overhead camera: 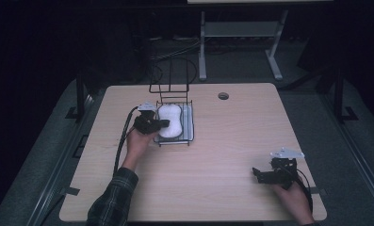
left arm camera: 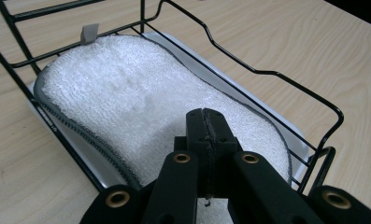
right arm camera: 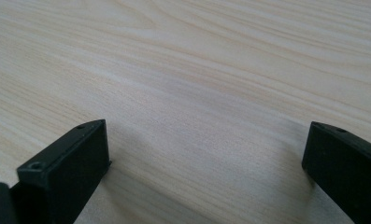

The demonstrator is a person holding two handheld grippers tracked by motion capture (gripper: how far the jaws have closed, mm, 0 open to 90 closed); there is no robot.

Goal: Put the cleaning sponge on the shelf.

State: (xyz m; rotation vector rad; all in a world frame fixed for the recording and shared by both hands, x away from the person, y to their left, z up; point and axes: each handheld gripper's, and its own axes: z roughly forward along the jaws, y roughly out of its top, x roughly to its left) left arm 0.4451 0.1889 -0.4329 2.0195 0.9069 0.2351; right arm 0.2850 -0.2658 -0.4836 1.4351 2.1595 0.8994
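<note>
Presently, one white pad (left arm camera: pixel 141 98) of looped, towel-like cloth with a grey stitched border lies flat in one pale tray (overhead camera: pixel 190 123), which sits inside one black wire rack (left arm camera: pixel 276 77). One small grey tab (left arm camera: pixel 89 33) sticks up at the pad's far end, against the wire. The rack stands on the far-left part of the wooden table (overhead camera: pixel 222 155), with a tall wire loop rising at its far end.

My left claw (left arm camera: pixel 206 114) has its two jaws pressed together with nothing between them; the tips are over the near part of the pad, and I cannot tell whether they touch it. In the high view my left claw (overhead camera: pixel 163 123) reaches in from the rack's left side, one cable trailing back along my forearm.

My right claw (right arm camera: pixel 206 154) stands with its two jaws wide apart, bare wood between them, holding nothing. In the high view my right claw (overhead camera: pixel 256 173) is at the near-right corner, well apart from the rack.

One round hole (overhead camera: pixel 223 96) is counted in the tabletop near its far edge.
</note>
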